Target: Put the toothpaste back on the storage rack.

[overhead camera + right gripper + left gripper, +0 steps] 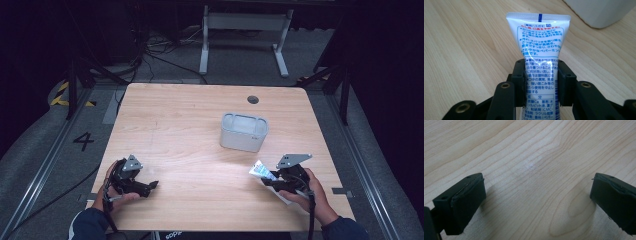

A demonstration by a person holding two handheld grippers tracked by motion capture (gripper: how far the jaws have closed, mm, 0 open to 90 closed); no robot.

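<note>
The room is dark all around. A light wood table [190, 125] stands in the middle, with a small round hole [253, 99] near its far edge. The floor [40, 150] is grey. A black 4 [83, 141] is painted on it at the left, close to yellow and black stripes [62, 94]. Black cables [150, 50] lie on the floor behind the table. A white metal frame [245, 30] stands at the back.

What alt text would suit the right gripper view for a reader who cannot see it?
The right gripper is shut on a white tube printed with blue and red Japanese text, its flat crimped end pointing away from the camera. Beneath lies a light wooden table, with the corner of a grey container at the upper right.
</note>
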